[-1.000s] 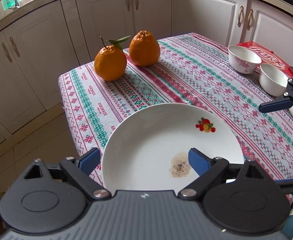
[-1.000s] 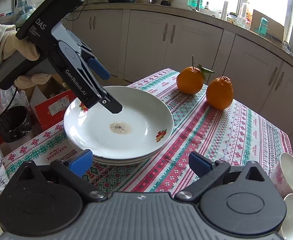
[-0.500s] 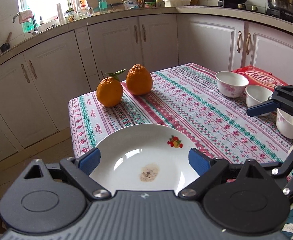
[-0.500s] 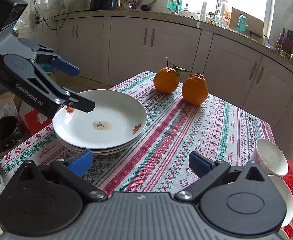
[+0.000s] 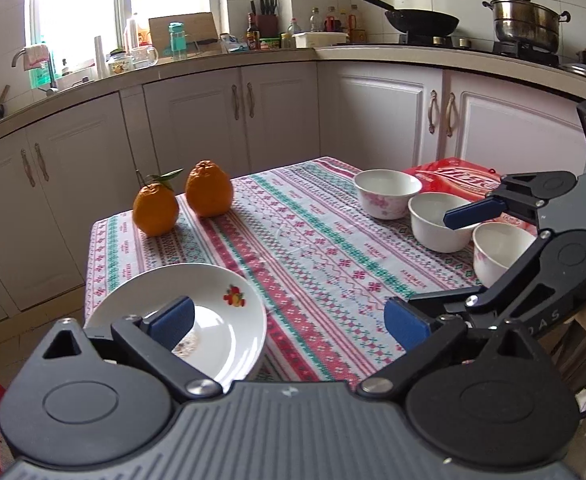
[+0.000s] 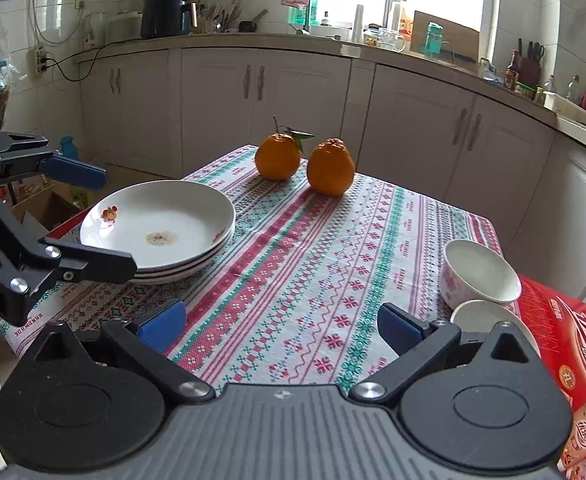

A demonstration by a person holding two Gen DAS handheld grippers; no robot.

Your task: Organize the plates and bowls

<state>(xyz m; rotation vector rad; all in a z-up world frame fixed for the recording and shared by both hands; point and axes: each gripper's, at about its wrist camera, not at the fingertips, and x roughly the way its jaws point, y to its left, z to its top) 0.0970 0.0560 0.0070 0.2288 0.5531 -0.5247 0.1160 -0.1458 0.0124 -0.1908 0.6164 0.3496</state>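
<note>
patterned tablecloth point(image 6: 293, 264), stacked white plates point(image 6: 161, 228) with fruit motif and brown smear, both grippers' jaws wide, empty

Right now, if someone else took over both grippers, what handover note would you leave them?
Left gripper: open, nothing between its jaws, which have just been opening.
Right gripper: open, empty.
Plates: one stack at the table's left corner; top plate has a food smear.
Bowls: three loose at the right by the red packet, floral bowl, plain bowl, third bowl.
Done: plates stacked.
Left: stack the bowls.
</note>
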